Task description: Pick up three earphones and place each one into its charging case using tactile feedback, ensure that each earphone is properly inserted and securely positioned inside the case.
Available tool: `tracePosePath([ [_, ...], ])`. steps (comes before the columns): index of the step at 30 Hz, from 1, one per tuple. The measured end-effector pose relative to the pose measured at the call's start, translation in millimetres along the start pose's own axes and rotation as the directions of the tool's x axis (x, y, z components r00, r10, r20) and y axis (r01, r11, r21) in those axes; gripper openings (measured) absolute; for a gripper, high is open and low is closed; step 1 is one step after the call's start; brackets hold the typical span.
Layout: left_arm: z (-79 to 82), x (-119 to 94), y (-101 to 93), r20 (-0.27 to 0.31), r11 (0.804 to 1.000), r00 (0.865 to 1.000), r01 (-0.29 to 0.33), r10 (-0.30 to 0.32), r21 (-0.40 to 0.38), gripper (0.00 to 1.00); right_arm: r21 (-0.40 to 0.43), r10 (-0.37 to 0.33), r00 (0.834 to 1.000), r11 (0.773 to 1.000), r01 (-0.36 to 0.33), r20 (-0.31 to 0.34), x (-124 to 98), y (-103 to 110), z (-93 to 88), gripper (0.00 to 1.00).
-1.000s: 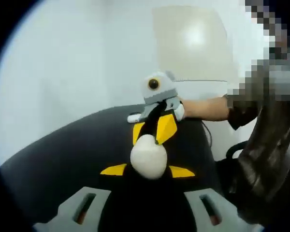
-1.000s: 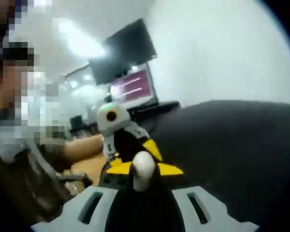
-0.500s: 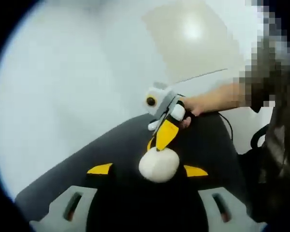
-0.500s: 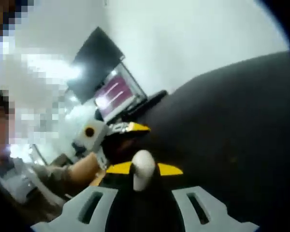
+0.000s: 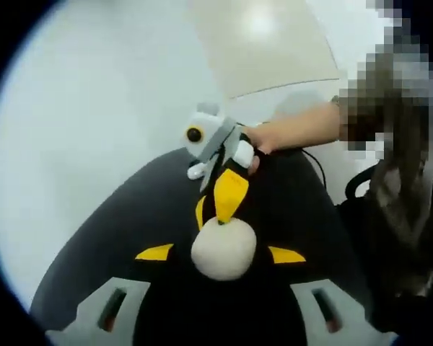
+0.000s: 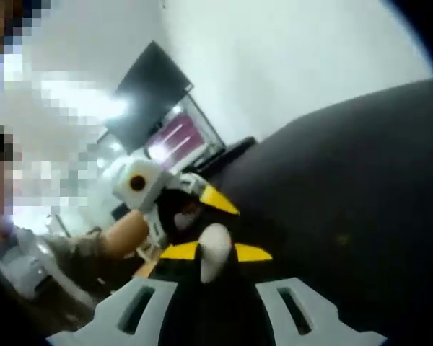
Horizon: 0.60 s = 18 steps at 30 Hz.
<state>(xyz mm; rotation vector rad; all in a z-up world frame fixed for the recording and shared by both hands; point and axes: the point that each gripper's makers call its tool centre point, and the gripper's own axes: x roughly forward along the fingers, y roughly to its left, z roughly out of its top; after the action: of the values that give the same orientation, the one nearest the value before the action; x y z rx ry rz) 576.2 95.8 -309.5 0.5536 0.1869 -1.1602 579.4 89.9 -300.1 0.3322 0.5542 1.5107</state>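
Black table (image 5: 115, 231), claws clamping white earphone (image 6: 213, 249).

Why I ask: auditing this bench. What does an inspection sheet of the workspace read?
Surface: dark tabletop.
Job's things: white charging case; white earphone.
Clutter: nothing seen.
Grippers: left gripper shut on charging case; right gripper shut on earphone; tips close together.
Cables: thin dark cable near the table's far edge.
Surroundings: white wall, lit monitor, person's forearm.
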Motion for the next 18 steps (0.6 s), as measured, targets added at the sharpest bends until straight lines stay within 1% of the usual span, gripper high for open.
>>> tracePosePath([
  [2,-0.2,3.8,-1.5,0.008,1.0,1.0,0.008,-0.007,-0.018,0.41,-0.027,-0.02,1.0,0.999,0.02,0.012,-0.6,-3.6,1.7,0.18],
  [4,0.7,7.0,-2.5,0.015,0.999,1.0,0.006,-0.006,-0.036,0.4,-0.079,-0.043,0.999,0.996,0.045,0.026,-1.9,-8.5,3.7,0.18],
  [6,0.9,7.7,-3.3,0.017,0.998,1.0,0.005,-0.004,-0.056,0.4,-0.135,-0.065,0.996,0.988,0.073,0.065,-4.1,-12.5,9.4,0.2],
  [7,0.6,7.5,-2.8,0.017,0.998,1.0,0.003,-0.002,-0.067,0.4,-0.141,-0.055,0.995,0.988,0.067,0.084,-5.7,-11.0,12.2,0.22],
  [9,-0.9,7.3,-1.6,0.018,0.994,1.0,0.001,0.001,-0.109,0.41,-0.107,-0.028,0.988,0.993,0.044,0.154,-11.6,-8.3,23.9,0.26],
  [10,-2.1,7.4,-0.9,0.015,0.991,1.0,0.001,0.001,-0.13,0.41,-0.083,-0.022,0.981,0.996,0.039,0.195,-15.6,-8.8,30.8,0.26],
  [12,-2.8,7.6,0.6,0.012,0.989,1.0,0.0,0.001,-0.148,0.43,-0.026,-0.009,0.965,1.0,0.017,0.264,-23.6,-9.5,41.9,0.26],
  [14,-3.0,7.6,2.3,0.008,0.988,1.0,-0.01,0.011,-0.153,0.47,0.02,-0.005,0.957,1.0,-0.001,0.291,-27.6,-12.7,47.3,0.26],
  [15,-2.8,7.3,3.6,0.008,0.988,1.0,-0.011,0.012,-0.157,0.47,0.025,-0.007,0.955,1.0,0.0,0.297,-29.1,-14.4,48.4,0.27],
  [17,-4.5,7.1,5.4,0.004,0.983,1.0,-0.005,0.006,-0.183,0.47,0.011,-0.008,0.955,1.0,0.005,0.298,-27.4,-10.4,46.9,0.27],
  [18,-6.3,7.5,4.8,0.004,0.978,1.0,0.002,-0.001,-0.206,0.47,-0.013,-0.008,0.957,1.0,0.012,0.289,-26.6,-10.6,46.2,0.28],
])
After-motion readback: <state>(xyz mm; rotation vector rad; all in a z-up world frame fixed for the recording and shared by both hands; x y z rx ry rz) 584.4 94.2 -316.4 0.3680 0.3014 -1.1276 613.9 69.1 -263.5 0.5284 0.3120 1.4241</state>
